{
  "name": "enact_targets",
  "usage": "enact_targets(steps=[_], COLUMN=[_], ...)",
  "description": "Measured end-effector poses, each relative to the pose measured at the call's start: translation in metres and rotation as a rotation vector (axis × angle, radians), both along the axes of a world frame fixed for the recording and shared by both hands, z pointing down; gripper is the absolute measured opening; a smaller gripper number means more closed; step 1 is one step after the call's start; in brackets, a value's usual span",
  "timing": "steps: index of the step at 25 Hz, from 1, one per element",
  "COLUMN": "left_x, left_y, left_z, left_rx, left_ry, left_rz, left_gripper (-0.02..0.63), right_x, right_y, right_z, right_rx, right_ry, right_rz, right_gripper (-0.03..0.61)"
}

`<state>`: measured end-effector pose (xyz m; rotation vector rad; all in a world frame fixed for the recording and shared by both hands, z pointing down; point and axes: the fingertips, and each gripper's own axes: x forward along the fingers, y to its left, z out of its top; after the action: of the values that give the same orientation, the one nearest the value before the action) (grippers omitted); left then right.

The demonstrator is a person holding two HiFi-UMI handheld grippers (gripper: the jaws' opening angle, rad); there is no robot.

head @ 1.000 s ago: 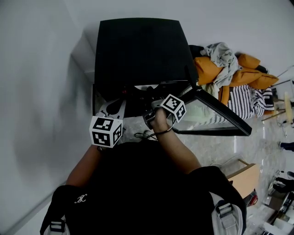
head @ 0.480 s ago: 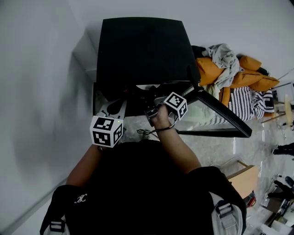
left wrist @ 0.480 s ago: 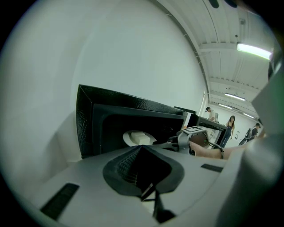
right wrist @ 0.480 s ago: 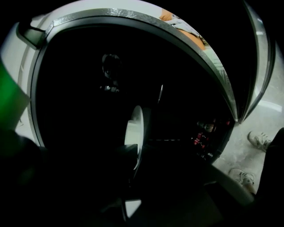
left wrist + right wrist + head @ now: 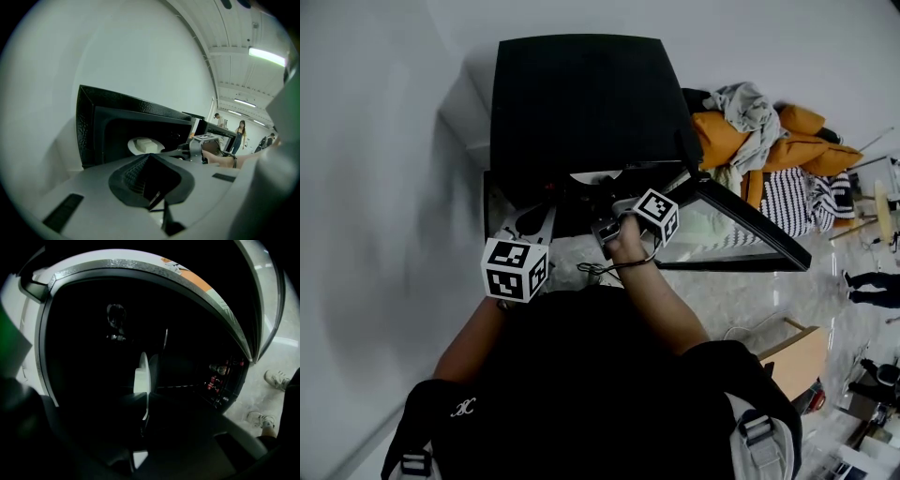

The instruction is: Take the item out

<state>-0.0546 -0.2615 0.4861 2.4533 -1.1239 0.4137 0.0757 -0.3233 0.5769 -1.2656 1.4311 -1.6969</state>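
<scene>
- Reaching into the open oven (image 5: 581, 103), our right gripper (image 5: 143, 401) looks clamped on the rim of the plate (image 5: 142, 373).
- The plate sits inside the oven and carries a pale block (image 5: 144, 142).
- Our left gripper (image 5: 157, 199) waits outside, closed on nothing.
- We should draw the plate out level and slowly, keeping clear of the door (image 5: 741, 225).
</scene>
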Motion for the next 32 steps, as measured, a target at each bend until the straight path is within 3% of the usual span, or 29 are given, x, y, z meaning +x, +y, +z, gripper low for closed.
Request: enact_targets(steps=[17,21,26,32], left_x=[0.004,0.004,-0.001,-0.005], left_y=[-0.003,-0.005,-0.007,-0.008], left_z=[0.007,0.012,0.012,0.013], left_rx=[-0.019,-0.022,-0.026,-0.033], left_ry=[0.022,0.024,0.029,0.033], left_rz=[0.055,0.052,0.035,0.029], left_gripper=[0.009,0.009,0.009,0.009], right_x=[0.005,0.006,-0.001,-0.001], right_y=[0.016,0.007,0.002,0.006], right_z=[0.002,0.009,0.013,0.01], right_rx=[0.018,0.01,-0.015,-0.029], right_ry=[-0.013,-0.003,0.018,0.012], right_rz=[0.043,0.045,0.011,0.036], right_gripper=[0.021,0.071,0.046,0.03])
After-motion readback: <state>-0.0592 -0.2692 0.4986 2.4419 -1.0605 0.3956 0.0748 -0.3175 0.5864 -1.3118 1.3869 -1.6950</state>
